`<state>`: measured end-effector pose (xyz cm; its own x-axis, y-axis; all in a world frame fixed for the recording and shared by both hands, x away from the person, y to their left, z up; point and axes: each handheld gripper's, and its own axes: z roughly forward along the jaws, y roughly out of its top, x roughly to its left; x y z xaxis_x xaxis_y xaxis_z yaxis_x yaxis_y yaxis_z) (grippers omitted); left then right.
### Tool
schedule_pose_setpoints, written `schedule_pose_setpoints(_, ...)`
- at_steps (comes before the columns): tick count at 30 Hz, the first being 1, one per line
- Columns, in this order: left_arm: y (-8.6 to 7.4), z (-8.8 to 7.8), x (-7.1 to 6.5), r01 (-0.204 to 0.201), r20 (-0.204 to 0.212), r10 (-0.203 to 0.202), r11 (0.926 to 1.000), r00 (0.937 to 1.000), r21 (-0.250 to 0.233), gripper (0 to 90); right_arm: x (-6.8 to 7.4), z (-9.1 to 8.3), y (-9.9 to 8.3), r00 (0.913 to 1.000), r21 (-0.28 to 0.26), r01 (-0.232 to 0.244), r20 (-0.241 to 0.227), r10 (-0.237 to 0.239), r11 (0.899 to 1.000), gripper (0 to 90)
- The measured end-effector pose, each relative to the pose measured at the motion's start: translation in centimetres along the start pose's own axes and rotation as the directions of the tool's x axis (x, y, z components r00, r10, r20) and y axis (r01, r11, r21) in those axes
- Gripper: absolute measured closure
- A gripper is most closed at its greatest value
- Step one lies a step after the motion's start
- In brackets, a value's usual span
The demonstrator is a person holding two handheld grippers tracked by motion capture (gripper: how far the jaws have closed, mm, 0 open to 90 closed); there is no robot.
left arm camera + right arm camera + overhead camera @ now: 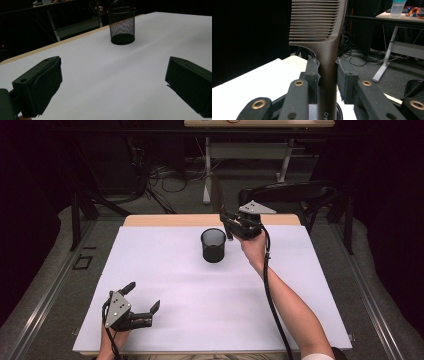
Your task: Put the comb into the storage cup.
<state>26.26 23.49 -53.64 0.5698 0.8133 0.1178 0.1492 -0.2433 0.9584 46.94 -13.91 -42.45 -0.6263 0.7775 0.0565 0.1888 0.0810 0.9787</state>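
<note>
I had the right gripper (pixel 231 224) clamped on the handle of a dark brown plastic comb (pixel 325 37), teeth end pointing up, held above and just behind the black wire-mesh cup (pixel 213 245) on the white table sheet (pixel 200 295). I judged this the carry stage; the next move called for lining the handle over the cup's mouth and lowering it in before letting go. My left gripper (pixel 142 304) rested wide and empty near the front edge. Count: one comb, one cup, two grippers.
</note>
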Motion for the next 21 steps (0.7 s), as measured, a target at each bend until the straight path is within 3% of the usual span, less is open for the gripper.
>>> schedule_pose_setpoints(21,0.0,0.0,0.0,0.001,0.002,-0.001,1.0000,1.0000,0.000,1.0,0.2,1.1,-0.1,0.9999,-0.033,-0.008,-0.013,0.008,0.999,72.8)
